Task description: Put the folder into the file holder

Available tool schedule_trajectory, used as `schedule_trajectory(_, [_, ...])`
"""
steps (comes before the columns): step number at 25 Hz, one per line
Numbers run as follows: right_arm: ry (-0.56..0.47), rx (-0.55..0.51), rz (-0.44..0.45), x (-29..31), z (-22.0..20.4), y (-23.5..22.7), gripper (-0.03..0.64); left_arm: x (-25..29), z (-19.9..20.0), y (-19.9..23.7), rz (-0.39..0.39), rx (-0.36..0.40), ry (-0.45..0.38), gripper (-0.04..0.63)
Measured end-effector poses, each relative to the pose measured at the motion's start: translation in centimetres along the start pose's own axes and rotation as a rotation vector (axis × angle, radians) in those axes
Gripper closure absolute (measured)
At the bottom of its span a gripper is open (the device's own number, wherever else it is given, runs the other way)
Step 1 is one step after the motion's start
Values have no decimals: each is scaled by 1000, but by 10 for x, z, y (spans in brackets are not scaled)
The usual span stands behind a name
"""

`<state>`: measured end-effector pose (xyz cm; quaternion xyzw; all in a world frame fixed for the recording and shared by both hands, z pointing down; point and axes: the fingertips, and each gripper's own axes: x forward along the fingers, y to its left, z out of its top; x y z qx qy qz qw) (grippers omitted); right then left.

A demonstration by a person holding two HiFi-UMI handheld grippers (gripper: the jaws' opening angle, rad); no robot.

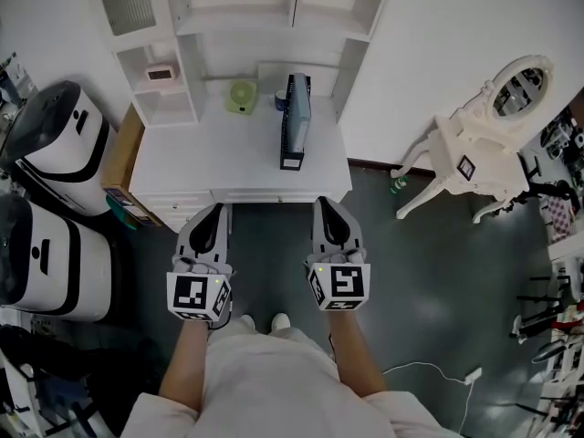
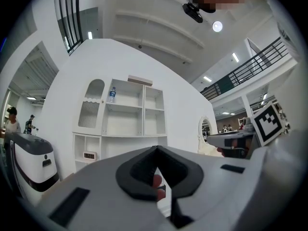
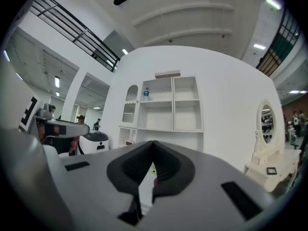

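Folder (image 1: pixel 297 108): slim grey-blue slab standing on edge in what reads as the dark-blue file holder (image 1: pixel 292 160), on the white desk (image 1: pixel 201 153) below the shelf unit (image 1: pixel 265 16). The holder's near end sits close to the desk's front edge. Insertion looks done, though the head view can't show whether the folder is seated to the bottom. L gripper (image 1: pixel 212 210) & R gripper (image 1: pixel 330 204): both level, in front of the desk, well apart from the holder; jaws together on each, nothing betw. them. Risks, as judged: (1) the tall, narrow holder stands near the edge, so a nudge from a closed gripper, esp. the R one, which is more in line w/ it, could tip it or push it back into the green object (image 1: pixel 241 96) & blue cup (image 1: pixel 281 99) near its far end; (2) a half-seated folder could lean & pull the holder over; (3) any re-grip needs the jaws opened first, else the tips only shove.
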<state>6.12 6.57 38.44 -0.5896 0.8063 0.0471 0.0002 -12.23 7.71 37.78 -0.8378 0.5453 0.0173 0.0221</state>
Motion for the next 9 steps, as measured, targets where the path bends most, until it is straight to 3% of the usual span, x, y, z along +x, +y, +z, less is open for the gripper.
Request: schedule_trajectory(9, [-7, -16, 29, -9, 6, -4, 620, 3, 6, -17, -11, 17, -7, 598])
